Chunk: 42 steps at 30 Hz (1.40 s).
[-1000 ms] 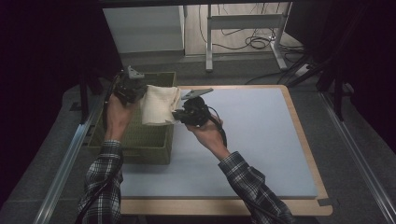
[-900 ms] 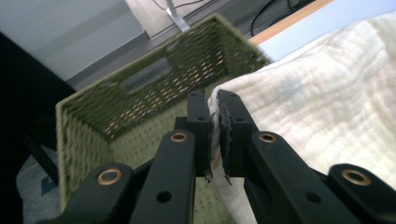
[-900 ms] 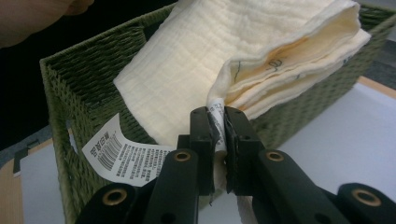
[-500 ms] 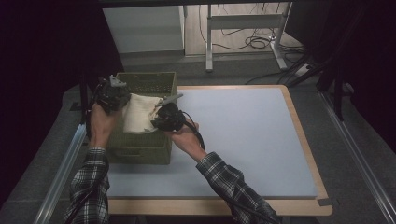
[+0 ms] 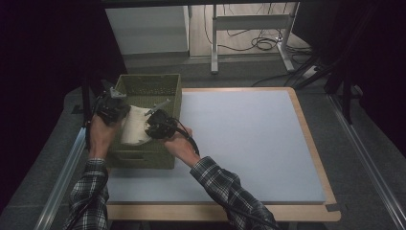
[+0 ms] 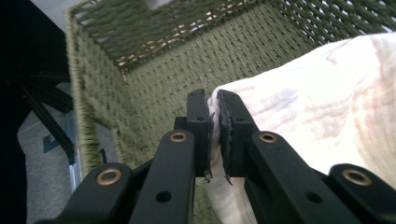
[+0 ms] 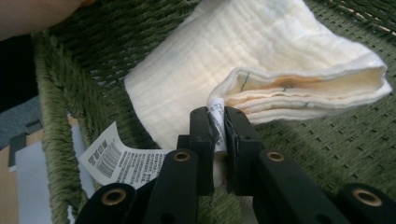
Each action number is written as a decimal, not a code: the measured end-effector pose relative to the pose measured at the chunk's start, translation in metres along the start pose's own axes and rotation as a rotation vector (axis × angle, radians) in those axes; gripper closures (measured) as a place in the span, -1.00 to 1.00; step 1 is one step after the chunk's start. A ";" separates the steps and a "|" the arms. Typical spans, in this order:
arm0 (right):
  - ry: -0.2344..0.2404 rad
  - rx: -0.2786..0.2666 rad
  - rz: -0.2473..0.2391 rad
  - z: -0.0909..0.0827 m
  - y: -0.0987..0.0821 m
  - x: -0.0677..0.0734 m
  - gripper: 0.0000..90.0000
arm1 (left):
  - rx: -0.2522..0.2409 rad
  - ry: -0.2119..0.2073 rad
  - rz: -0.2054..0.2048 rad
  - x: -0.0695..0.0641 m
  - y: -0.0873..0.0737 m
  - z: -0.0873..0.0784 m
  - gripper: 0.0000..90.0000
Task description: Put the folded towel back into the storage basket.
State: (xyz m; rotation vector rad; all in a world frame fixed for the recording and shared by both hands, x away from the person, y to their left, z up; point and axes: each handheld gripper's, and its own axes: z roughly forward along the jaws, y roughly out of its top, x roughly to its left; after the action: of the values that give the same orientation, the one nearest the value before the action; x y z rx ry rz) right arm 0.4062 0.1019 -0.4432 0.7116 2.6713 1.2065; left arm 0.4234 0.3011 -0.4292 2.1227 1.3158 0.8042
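Inside the basket now, the cloth.

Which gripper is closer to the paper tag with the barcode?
Right. The right gripper pinches the folded cloth just beside the barcode tag. The left gripper grips the cloth's other edge, farther off by the basket wall.

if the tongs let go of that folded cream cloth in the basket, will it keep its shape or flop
Probably flops: the cloth sags between the left tongs and right tongs. Likely light, since small edge pinches carry it. The basket should catch it.
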 end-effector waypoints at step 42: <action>-0.081 -0.033 -0.001 -0.024 -0.004 -0.022 -0.10 | 0.001 -0.047 -0.097 -0.004 -0.005 0.017 -0.34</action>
State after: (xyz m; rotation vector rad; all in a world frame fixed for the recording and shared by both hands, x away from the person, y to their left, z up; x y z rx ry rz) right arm 0.4173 0.0728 -0.4311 0.7372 2.5803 1.1924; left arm 0.4315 0.2978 -0.4453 2.0485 1.3833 0.7100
